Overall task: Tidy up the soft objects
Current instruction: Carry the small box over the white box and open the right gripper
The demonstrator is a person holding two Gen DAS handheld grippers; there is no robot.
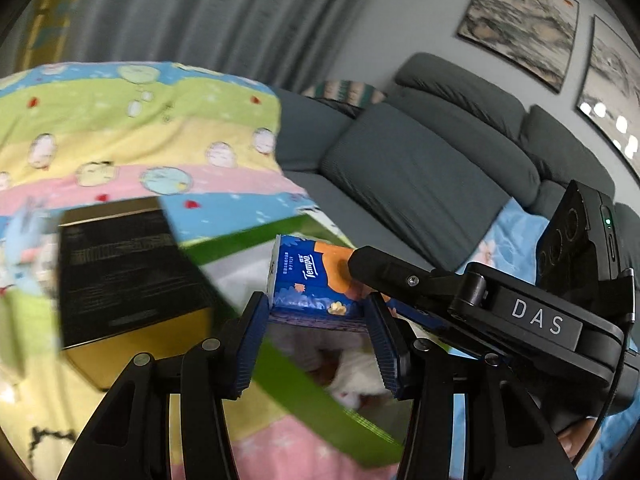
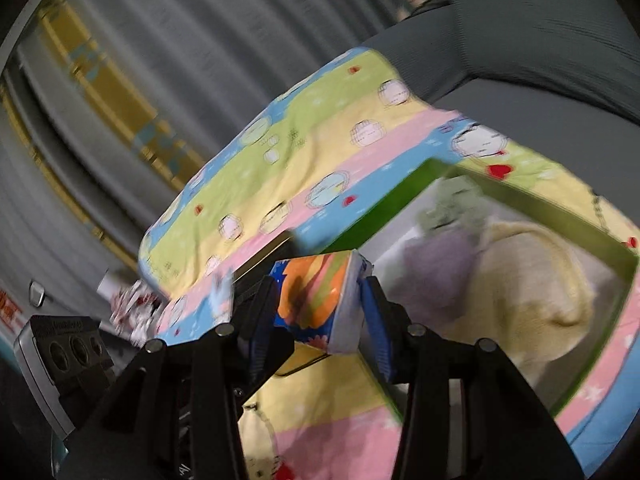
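Your two wrist cameras look forward and downward along their fingers (image 1: 252, 344), close over the striped blanket (image 1: 140, 120); both share the tissue pack (image 2: 316, 292) between their fingertips and the green box (image 2: 520, 200) beyond.

Sofa corner, off-task things

Grey sofa (image 1: 420, 168), framed paintings (image 1: 520, 20), grey curtain (image 1: 208, 12), and a black-and-gold box (image 1: 128, 280).

One tissue pack (image 1: 316, 280) and one black-and-gold box (image 1: 128, 280) sit beside one green bin (image 2: 532, 204). Two framed paintings (image 1: 520, 24) hang above the bin.
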